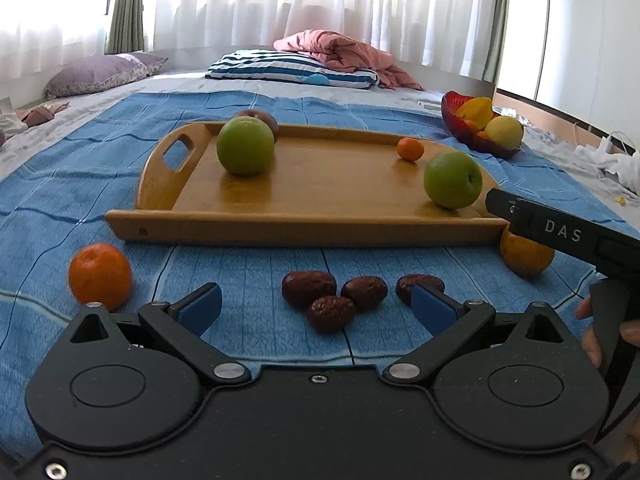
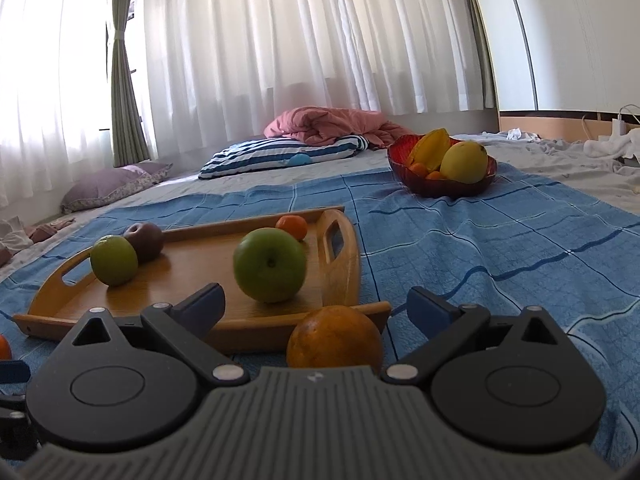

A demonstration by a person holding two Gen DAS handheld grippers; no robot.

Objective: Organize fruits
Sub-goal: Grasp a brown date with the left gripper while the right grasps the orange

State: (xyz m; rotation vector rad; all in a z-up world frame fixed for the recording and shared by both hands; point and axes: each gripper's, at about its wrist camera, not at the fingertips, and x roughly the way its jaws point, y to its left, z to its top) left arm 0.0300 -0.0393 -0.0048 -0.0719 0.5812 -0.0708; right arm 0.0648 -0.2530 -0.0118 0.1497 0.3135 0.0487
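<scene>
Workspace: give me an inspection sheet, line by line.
Surface: blue checked cloth over a bed.
Job's things: wooden tray holds two green apples, a dark fruit, a small orange; four dates and two oranges lie on the cloth; red bowl holds fruit.
Clutter: pillows, pink blanket.
Grippers: left gripper open over the dates; right gripper open around an orange.
Cables: white cable by charger.
Surroundings: curtains.
</scene>
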